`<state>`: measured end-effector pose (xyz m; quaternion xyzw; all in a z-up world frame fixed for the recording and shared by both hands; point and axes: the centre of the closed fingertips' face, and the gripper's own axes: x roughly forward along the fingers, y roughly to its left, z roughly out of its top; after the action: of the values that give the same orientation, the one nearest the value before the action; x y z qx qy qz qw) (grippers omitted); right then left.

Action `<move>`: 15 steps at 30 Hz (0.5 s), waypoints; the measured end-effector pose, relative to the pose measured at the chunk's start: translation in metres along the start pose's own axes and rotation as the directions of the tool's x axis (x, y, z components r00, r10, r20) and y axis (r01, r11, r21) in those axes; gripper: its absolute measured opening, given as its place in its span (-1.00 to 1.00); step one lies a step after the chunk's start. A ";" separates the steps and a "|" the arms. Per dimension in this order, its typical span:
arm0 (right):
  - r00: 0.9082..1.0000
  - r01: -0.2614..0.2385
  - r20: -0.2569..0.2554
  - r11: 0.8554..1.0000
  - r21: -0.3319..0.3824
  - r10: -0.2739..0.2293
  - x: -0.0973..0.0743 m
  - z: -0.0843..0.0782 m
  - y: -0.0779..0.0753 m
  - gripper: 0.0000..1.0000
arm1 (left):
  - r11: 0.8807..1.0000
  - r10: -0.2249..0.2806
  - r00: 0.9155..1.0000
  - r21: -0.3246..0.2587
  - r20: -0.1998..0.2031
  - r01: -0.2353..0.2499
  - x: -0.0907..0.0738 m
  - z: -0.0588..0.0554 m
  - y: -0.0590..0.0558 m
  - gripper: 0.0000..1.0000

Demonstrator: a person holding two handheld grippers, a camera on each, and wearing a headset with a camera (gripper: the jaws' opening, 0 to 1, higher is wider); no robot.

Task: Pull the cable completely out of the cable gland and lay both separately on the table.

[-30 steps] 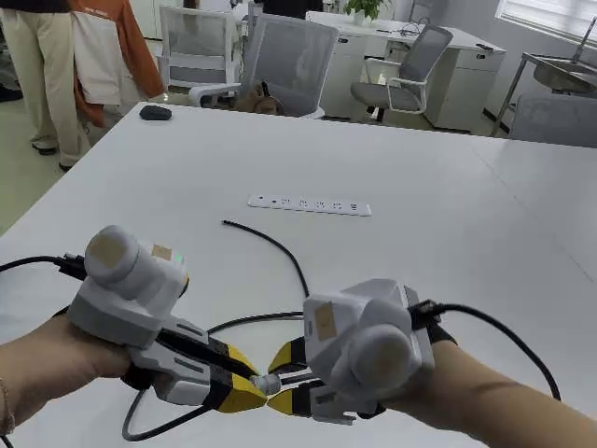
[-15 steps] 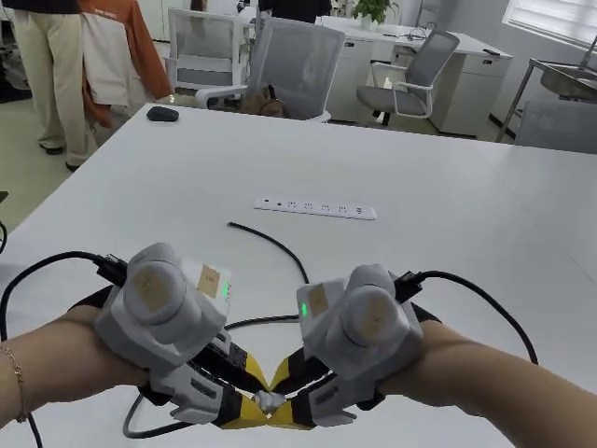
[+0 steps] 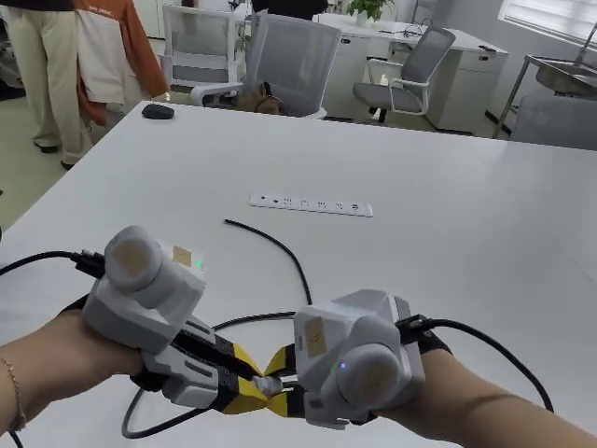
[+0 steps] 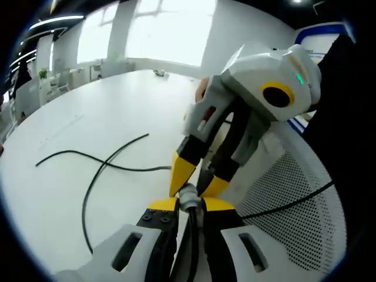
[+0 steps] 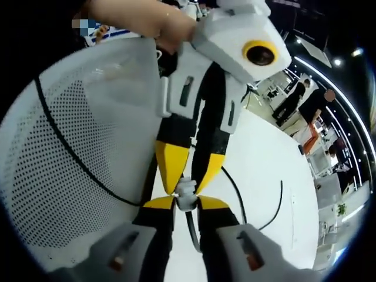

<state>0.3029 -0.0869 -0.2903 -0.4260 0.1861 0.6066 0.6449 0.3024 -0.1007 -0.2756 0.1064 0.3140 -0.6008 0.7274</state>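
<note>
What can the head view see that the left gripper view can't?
Head view's extras: a standing person in an orange jacket and the wearer's forearms. Left gripper view's extra: a white dotted mesh close behind the right gripper. Shared: the left gripper and right gripper pinching the small cable gland from opposite sides, and the black cable lying on the white table.

On the table (image 3: 448, 215), the power strip (image 3: 311, 204) is lying beyond the cable (image 3: 280, 247); the mouse (image 3: 156, 111) is sitting far left, with chairs (image 3: 289, 56) standing behind. Nearest, the left claw (image 3: 244, 378) and right claw (image 3: 283, 375) are meeting at the cable gland (image 3: 268, 385).
</note>
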 end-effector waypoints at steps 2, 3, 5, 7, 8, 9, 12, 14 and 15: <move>1.000 0.011 -0.028 0.999 0.052 -0.009 0.003 -0.008 0.002 -0.59 | 1.000 0.027 1.000 0.010 0.012 -0.028 0.002 0.001 0.001 -0.67; 0.999 0.013 -0.035 0.998 0.067 -0.010 0.006 -0.012 0.005 -0.53 | 0.999 0.036 0.999 0.015 0.014 -0.036 0.002 0.002 0.000 -0.67; 0.998 0.041 -0.057 0.996 0.084 -0.036 0.008 -0.020 0.006 -0.51 | 0.997 0.056 0.998 0.052 0.014 -0.056 0.003 0.004 0.000 -0.67; 0.997 0.056 -0.058 0.993 0.100 -0.050 0.008 -0.022 0.007 -0.49 | 0.990 0.081 0.997 0.118 -0.016 -0.079 0.005 0.002 -0.001 -0.67; 0.996 0.066 -0.064 0.992 0.104 -0.059 0.007 -0.024 0.006 -0.50 | 0.984 0.090 0.996 0.154 -0.028 -0.085 0.007 0.001 -0.004 -0.67; 0.995 0.076 -0.075 0.992 0.104 -0.068 0.006 -0.026 0.005 -0.52 | 0.982 0.089 0.995 0.168 -0.032 -0.083 0.008 0.001 -0.005 -0.67; 0.993 0.090 -0.087 0.991 0.099 -0.082 0.006 -0.030 0.004 -0.60 | 0.970 0.100 0.994 0.228 -0.039 -0.089 0.015 0.000 -0.011 -0.67; 0.992 0.090 -0.093 0.991 0.099 -0.080 0.008 -0.033 0.005 -0.72 | 0.970 0.107 0.994 0.225 -0.033 -0.097 0.017 0.000 -0.010 -0.67; 0.990 0.097 -0.109 0.992 0.084 -0.088 0.008 -0.036 0.004 -0.79 | 0.971 0.107 0.994 0.219 -0.023 -0.099 0.018 0.000 -0.009 -0.67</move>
<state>0.3104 -0.1103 -0.3178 -0.4365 0.2268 0.5438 0.6800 0.2955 -0.1172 -0.2840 0.2119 0.2533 -0.5909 0.7360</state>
